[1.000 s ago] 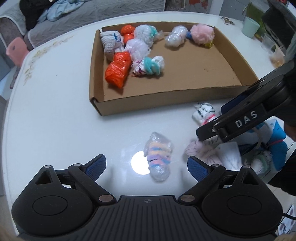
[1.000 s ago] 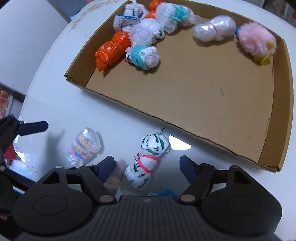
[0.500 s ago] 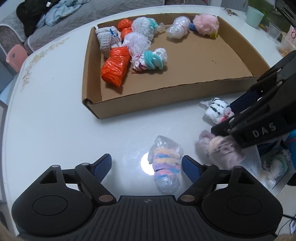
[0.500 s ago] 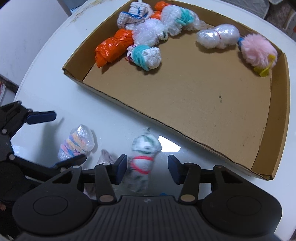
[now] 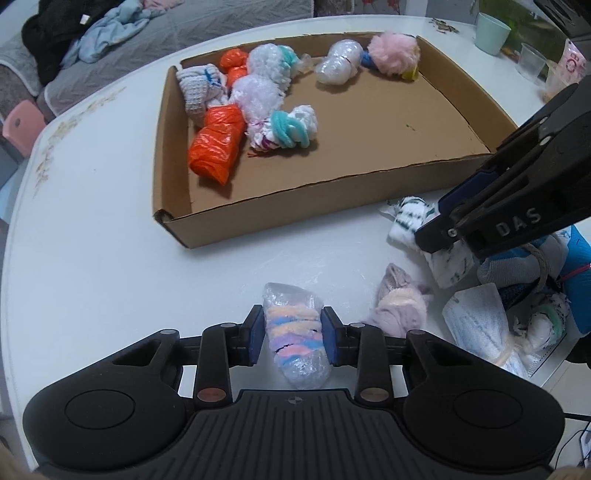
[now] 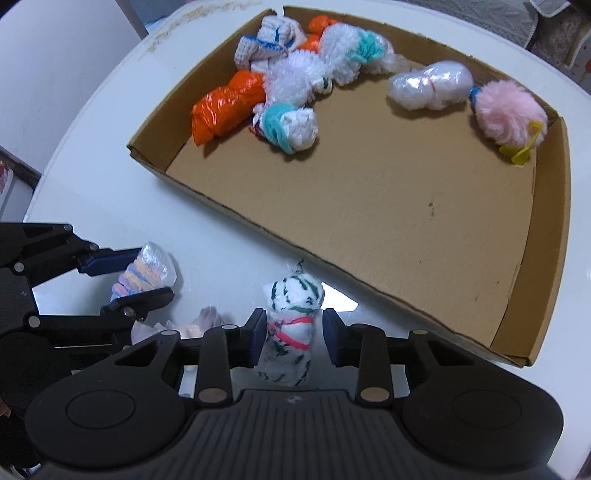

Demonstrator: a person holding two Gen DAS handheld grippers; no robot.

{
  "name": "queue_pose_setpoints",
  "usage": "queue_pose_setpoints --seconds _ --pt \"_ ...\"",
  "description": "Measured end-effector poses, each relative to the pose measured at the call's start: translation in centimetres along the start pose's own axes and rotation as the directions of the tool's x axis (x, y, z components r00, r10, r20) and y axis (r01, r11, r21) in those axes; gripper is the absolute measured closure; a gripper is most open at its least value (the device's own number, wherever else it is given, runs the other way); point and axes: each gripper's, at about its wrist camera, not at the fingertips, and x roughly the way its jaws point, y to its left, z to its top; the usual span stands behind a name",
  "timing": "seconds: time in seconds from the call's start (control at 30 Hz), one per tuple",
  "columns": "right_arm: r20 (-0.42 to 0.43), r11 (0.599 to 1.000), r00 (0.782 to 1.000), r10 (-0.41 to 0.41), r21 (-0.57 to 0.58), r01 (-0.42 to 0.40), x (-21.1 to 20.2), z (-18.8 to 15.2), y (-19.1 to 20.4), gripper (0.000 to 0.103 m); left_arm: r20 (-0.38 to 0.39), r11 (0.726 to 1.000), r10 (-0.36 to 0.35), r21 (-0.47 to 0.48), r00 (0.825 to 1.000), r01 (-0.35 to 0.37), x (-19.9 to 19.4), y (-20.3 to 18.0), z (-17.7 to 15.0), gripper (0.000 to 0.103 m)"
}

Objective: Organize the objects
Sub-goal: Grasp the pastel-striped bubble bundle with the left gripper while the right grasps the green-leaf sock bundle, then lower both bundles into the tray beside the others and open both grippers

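Note:
A shallow cardboard box (image 5: 173, 129) (image 6: 546, 229) lies on the white table with several wrapped sock bundles along its far side. My left gripper (image 5: 293, 341) is shut on a pastel striped bundle in clear plastic (image 5: 295, 332), which also shows in the right wrist view (image 6: 147, 273). My right gripper (image 6: 293, 341) is shut on a white bundle with green stripes and a red band (image 6: 291, 325), seen in the left wrist view (image 5: 406, 221). Both bundles sit just in front of the box's near wall.
A pale pink fuzzy bundle (image 5: 399, 302) lies between the grippers. A pile of blue and white bundles (image 5: 524, 295) sits at the table's right edge. A green cup (image 5: 493, 27) and a clear cup (image 5: 532, 66) stand far right. An orange bundle (image 5: 218, 144) lies in the box.
Both grippers have closed from wide open onto their bundles: left on the pastel striped one, right on the green-striped one. Both moved forward over the bundles.

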Motion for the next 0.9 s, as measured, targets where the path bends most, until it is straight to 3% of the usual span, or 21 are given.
queue_pose_setpoints --seconds 0.33,0.4,0.47,0.5,0.73,0.83,0.9 --pt "-0.029 1.0 1.0 0.006 -0.012 -0.006 1.7 -1.8 0.3 0.07 -0.013 1.0 0.013 -0.015 1.0 -0.014 0.1 0.9 -0.4 0.064" --pt "-0.03 1.0 1.0 -0.002 -0.03 0.001 2.0 -2.0 0.7 0.072 -0.013 1.0 0.02 -0.015 1.0 -0.02 0.1 1.0 -0.4 0.064" --pt "-0.035 0.999 0.999 0.0 -0.035 -0.001 2.2 -2.3 0.9 0.083 -0.015 1.0 0.022 -0.013 1.0 -0.022 0.1 1.0 -0.4 0.065" --pt "-0.034 0.999 0.999 0.0 -0.042 -0.002 2.2 -2.4 1.0 0.083 -0.011 1.0 0.025 -0.012 1.0 -0.025 0.0 1.0 -0.4 0.065" --pt "0.041 0.998 0.998 0.041 -0.059 -0.039 -0.4 -3.9 0.5 0.083 0.036 0.999 0.031 -0.024 0.999 -0.031 -1.8 1.5 0.6 0.065" --pt "0.092 0.996 0.993 0.07 -0.055 -0.065 -1.9 5.0 0.7 0.083 0.074 0.999 0.038 -0.042 0.997 -0.035 -3.0 2.0 1.7 0.065" --pt "0.127 0.996 0.989 0.078 -0.042 -0.074 -3.6 5.6 -0.6 0.083 0.105 0.998 0.042 -0.053 0.994 -0.037 -4.0 2.3 2.5 0.065"
